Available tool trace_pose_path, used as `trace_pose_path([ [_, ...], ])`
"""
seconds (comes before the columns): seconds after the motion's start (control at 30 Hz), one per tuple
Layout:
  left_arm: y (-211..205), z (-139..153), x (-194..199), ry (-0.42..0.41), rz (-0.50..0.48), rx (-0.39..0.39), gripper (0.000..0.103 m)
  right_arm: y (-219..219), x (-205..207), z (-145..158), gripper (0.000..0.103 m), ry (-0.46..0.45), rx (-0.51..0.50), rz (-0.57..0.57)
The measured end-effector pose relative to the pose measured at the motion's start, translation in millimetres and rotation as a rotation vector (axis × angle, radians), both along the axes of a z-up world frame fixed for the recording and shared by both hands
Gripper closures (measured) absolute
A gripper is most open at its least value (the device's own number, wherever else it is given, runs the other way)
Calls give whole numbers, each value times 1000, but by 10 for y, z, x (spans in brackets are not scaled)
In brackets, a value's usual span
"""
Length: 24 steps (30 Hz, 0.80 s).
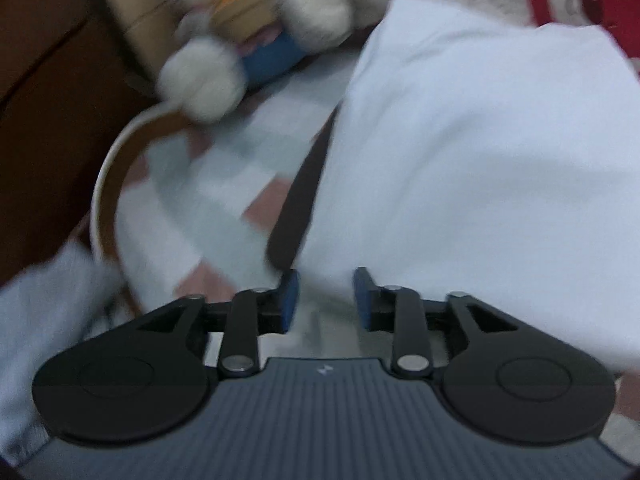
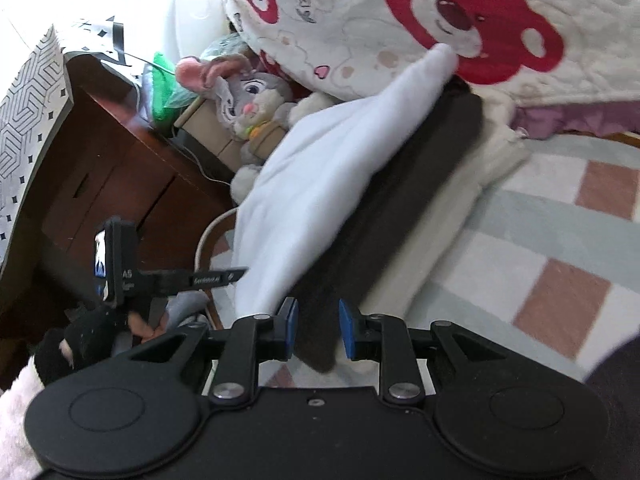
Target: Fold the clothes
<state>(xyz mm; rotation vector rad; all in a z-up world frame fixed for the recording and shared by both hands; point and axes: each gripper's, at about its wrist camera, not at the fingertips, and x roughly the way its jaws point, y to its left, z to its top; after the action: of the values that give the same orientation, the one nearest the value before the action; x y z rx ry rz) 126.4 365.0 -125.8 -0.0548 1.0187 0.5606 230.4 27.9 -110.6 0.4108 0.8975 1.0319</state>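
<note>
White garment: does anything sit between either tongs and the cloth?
Nothing visible does. The left tongs stand open at the edge of the white garment; the right tongs stand open around the dark layer under it.

Soft matt white cloth garment (image 1: 460,168); glossy wooden cabinet (image 2: 120,168).

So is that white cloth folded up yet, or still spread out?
Partly folded. The white cloth lies doubled over a dark garment on the checked bedcover, its far corner trailing loose; not a neat finished fold.
</note>
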Motion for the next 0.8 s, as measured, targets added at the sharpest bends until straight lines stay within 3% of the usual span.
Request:
trace_pose_path([
  [0.1,-128,-11,-240,-7,22,-36,68,-235,-140,3,72,-48,-43,-18],
  [0.27,-751,347,-547,-119,34,-82,36,-615,-331,75,67,-145,-129,-75],
  [0.4,-1419,605,-597,-166,-38,-67,29,-869,-562,166,62,-264,-194,-102],
  [0.47,-1761,695,-614,-165,-82,-49,20,-992,-685,236,54,-316,-197,-109],
  [0.53,-2086,745,-655,-160,-121,-27,20,-1117,-788,302,50,-355,-187,-103],
  [0.6,-2391,774,-709,-158,-155,-12,19,-1259,-860,350,49,-377,-174,-118],
  [0.8,-3185,727,-944,-190,-233,7,3,-1750,-1048,383,45,-386,-139,-190],
])
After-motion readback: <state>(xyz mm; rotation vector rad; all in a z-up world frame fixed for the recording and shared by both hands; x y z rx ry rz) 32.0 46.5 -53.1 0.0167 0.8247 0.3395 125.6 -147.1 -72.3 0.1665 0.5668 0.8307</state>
